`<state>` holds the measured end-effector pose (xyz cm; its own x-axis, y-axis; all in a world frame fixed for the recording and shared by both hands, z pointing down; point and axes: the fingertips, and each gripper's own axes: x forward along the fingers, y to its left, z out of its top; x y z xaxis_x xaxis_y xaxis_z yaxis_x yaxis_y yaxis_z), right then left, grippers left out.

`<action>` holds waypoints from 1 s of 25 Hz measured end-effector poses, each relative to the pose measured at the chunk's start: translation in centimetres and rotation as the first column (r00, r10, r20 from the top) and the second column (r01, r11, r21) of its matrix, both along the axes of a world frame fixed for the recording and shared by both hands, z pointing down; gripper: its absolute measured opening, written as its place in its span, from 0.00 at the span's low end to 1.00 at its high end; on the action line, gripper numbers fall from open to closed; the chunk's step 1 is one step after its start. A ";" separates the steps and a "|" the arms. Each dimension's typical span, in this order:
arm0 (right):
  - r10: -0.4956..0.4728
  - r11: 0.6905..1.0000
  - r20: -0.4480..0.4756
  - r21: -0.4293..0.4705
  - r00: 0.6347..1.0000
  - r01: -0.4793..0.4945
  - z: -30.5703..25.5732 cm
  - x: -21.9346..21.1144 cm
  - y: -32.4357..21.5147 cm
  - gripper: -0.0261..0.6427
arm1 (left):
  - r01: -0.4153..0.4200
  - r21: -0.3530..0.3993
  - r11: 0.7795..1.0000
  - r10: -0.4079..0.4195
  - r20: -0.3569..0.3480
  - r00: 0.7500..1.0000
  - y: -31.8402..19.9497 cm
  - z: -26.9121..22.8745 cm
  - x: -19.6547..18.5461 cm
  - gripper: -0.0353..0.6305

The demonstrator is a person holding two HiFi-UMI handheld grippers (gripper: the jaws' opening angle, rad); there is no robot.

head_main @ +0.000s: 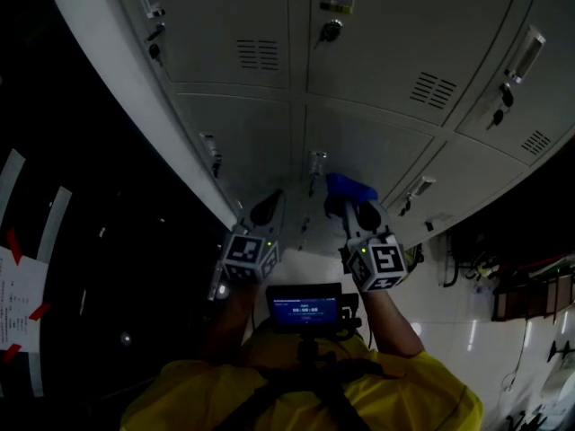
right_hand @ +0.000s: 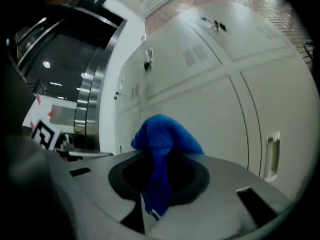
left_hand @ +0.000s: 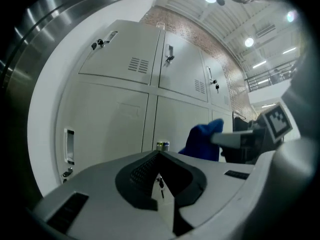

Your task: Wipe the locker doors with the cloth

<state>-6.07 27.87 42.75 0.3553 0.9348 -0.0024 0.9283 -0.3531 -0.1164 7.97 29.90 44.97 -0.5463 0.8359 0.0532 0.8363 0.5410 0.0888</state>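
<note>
The grey locker doors [head_main: 359,151] fill the top of the head view, each with a vent, a key and a handle. A blue cloth [head_main: 352,188] is bunched in my right gripper [head_main: 349,201], which is shut on it and held up close to a lower door, beside its handle [head_main: 316,162]. Whether the cloth touches the door I cannot tell. In the right gripper view the cloth [right_hand: 162,139] hangs over the right gripper [right_hand: 157,156] in front of a door [right_hand: 225,114]. My left gripper [left_hand: 159,154] is shut and holds nothing, and it points at a door [left_hand: 110,119]. The cloth [left_hand: 205,139] shows to its right.
A white locker side panel and a dark steel frame [left_hand: 30,44] run along the left. The dark floor at left carries white strips with red tape [head_main: 18,268]. A small lit screen [head_main: 305,309] sits at the person's chest. Cables and racks [head_main: 521,285] stand at right.
</note>
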 end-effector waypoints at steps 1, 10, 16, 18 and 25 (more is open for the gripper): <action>-0.003 0.999 0.003 -0.044 1.000 0.003 -2.6 -0.4 -1.0 0.15 | -0.009 -0.021 1.000 0.009 0.004 1.000 -0.5 -1.1 0.0 0.05; 0.070 0.997 0.024 0.026 0.997 -0.071 -1.0 -1.2 -3.9 0.15 | -0.073 -0.071 0.995 0.067 -0.073 0.995 -2.2 -2.3 -0.3 0.05; 0.119 0.993 0.060 -0.019 0.991 -0.118 -0.6 -3.1 -5.7 0.15 | -0.037 -0.106 0.994 0.029 -0.077 0.997 -5.7 -3.2 -1.0 0.05; 0.132 0.990 0.059 -0.049 0.990 -0.129 -1.2 -3.6 -8.4 0.15 | -0.028 -0.143 0.989 0.017 -0.075 0.997 -8.6 -4.6 -1.3 0.05; 0.122 0.990 0.044 -0.073 0.992 -0.119 0.0 -7.4 -27.8 0.15 | -0.017 -0.154 0.988 0.007 -0.064 0.998 -27.9 -2.8 -6.5 0.05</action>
